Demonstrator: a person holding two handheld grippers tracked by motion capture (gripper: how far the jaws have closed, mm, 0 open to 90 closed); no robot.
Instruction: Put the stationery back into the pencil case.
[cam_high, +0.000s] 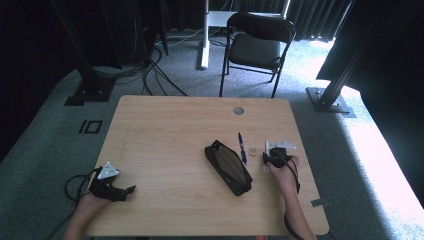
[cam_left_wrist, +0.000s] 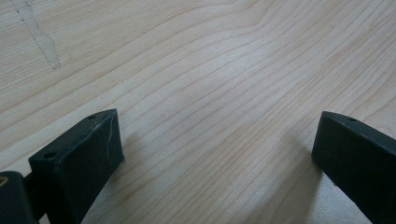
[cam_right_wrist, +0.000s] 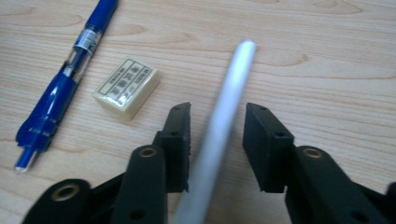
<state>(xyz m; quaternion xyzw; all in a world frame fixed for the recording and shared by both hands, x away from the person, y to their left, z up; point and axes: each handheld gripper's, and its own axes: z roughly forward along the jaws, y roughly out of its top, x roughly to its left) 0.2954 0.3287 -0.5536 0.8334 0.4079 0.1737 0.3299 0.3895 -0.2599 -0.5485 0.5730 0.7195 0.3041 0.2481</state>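
We saw a pale grey stick (cam_right_wrist: 224, 116), perhaps a pen, lying on the table (cam_high: 165, 130) between the right gripper (cam_right_wrist: 217, 123)'s jaws; its near end ran out of the frame's bottom edge. The jaws stood narrowly apart either side, with a gap showing, so not pinching it. Just left lay an eraser (cam_right_wrist: 127, 87), its print unreadable, then a blue pen (cam_right_wrist: 60, 84), and farther left an open black pencil case (cam_high: 228, 167). The left gripper (cam_left_wrist: 212, 140) rested well apart, jaws spread wide over bare wood.
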